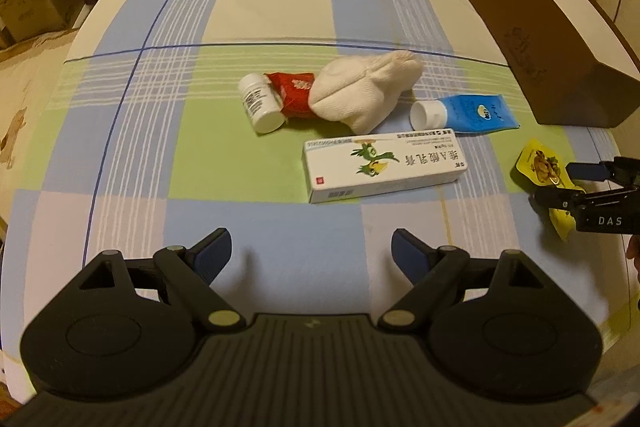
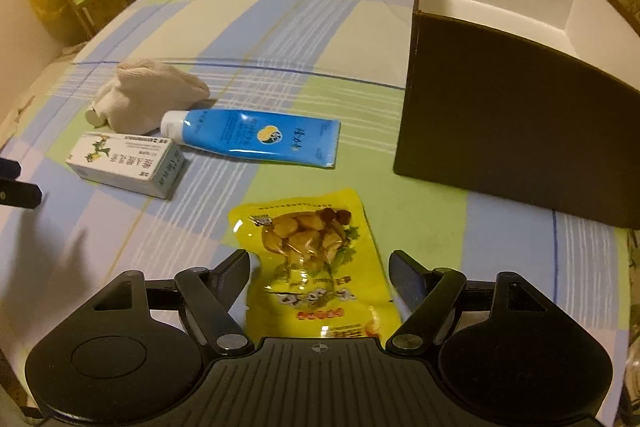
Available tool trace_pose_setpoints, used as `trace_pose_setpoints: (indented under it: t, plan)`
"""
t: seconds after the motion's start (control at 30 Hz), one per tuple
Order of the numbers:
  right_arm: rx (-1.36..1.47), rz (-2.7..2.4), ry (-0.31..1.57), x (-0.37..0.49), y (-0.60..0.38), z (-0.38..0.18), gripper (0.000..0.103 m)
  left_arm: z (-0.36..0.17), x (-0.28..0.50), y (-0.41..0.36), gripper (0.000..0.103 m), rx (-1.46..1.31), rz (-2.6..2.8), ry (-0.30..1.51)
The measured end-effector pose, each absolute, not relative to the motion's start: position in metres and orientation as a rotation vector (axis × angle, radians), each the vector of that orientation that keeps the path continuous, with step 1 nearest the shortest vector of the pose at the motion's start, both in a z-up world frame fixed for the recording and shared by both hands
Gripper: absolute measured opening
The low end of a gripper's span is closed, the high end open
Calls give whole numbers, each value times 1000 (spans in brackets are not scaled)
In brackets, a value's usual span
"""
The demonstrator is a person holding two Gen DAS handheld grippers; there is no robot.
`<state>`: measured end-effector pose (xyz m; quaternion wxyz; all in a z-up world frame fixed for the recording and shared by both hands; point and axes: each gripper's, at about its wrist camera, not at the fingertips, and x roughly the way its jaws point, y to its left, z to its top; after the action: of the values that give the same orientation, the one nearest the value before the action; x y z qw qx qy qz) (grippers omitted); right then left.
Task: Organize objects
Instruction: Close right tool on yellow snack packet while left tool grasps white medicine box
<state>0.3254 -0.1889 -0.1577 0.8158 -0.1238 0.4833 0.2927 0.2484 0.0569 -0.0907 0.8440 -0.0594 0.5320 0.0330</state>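
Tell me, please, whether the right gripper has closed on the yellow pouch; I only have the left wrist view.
Observer: No. The right gripper is open; the yellow pouch lies flat between its jaws, unclamped.
Operator: Thank you. Is the brown box open on top?
Observer: Yes. The brown box is open on top, and the part of its white inside that shows holds nothing.
Operator: Is anything lying between the pouch and the box?
Observer: No, only bare tablecloth lies between them.
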Motion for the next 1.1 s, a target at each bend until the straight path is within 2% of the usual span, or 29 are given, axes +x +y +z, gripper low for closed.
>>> trace_pose_setpoints:
  t: [0.27, 0.5, 0.67, 0.93, 1.1]
  plan:
    - [-245, 584, 1018, 325, -191, -160, 73, -91, 260, 48, 84, -83, 4, 1115]
    - [-205, 568, 1032, 323, -201, -157, 67, -87, 268, 41, 84, -18, -54, 1083]
    - [-161, 536, 1049, 314, -215, -155, 66, -88, 277, 29, 84, 68, -159, 1047]
    - [-119, 471, 1054, 297, -242, -151, 66, -109, 303, 15, 84, 238, -284, 1026]
    - [-91, 431, 1054, 289, -257, -149, 66, -123, 317, 11, 79, 257, -311, 1048]
